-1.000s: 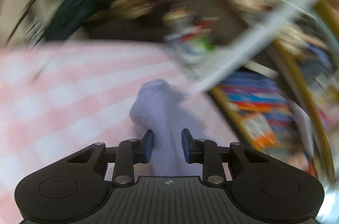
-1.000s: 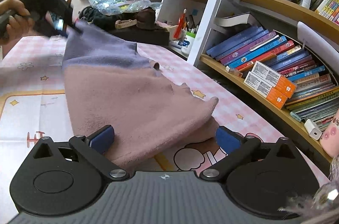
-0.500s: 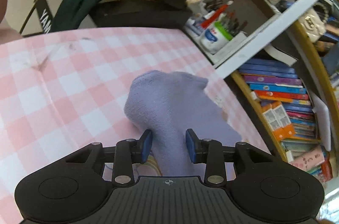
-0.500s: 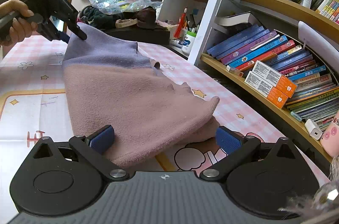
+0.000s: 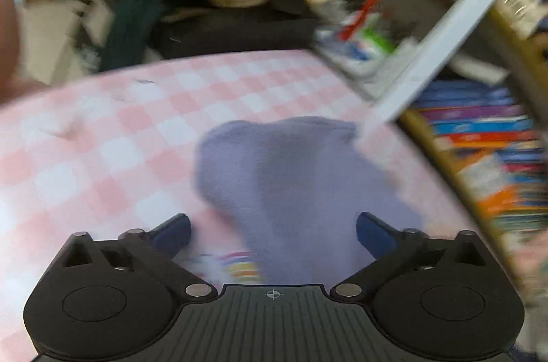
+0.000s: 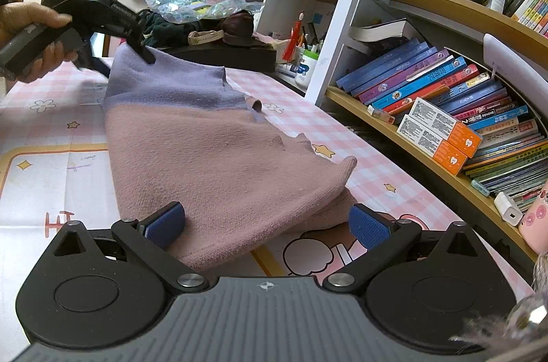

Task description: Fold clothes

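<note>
A folded knit garment, pink with a purple band at its far end, lies on the table. In the left wrist view only its purple end shows. My left gripper is open, its jaws wide apart on either side of the purple end. In the right wrist view the left gripper sits at the purple far corner, held by a hand. My right gripper is open, its blue pads wide apart at the pink near edge, holding nothing.
The table has a pink checked cloth with cartoon prints. A bookshelf full of books runs along the right side. Dark clothes, a bag and a cup of pens stand beyond the far end.
My left gripper was shut on the purple end and has opened wide, letting it go. The garment now rests on the table. The right gripper has stayed open and still.
</note>
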Demonstrator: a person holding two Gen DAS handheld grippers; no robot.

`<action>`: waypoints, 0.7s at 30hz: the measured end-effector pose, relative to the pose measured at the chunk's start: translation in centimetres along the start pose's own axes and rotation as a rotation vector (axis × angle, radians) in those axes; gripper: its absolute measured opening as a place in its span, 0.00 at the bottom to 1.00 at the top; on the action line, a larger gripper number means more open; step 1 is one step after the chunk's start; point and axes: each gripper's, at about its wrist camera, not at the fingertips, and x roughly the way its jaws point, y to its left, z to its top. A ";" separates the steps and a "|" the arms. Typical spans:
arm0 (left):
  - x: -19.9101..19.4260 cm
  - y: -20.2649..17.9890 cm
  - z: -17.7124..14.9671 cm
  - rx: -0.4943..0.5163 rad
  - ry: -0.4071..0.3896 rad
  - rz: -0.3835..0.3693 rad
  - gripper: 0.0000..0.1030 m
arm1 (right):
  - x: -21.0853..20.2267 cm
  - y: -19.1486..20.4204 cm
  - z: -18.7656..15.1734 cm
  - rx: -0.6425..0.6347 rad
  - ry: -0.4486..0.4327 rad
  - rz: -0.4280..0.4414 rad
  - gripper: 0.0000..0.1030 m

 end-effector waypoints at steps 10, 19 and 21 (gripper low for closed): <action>-0.1 1.4 0.5 -0.075 -0.022 -0.031 1.00 | 0.0 0.1 0.0 0.000 -0.001 -0.002 1.00; 1.7 2.6 0.8 -0.191 -0.002 -0.173 0.31 | 0.0 0.2 0.0 0.002 0.000 0.002 1.00; 2.3 3.6 0.6 -0.233 -0.001 -0.218 0.23 | 0.0 0.2 0.0 0.002 0.001 0.002 1.00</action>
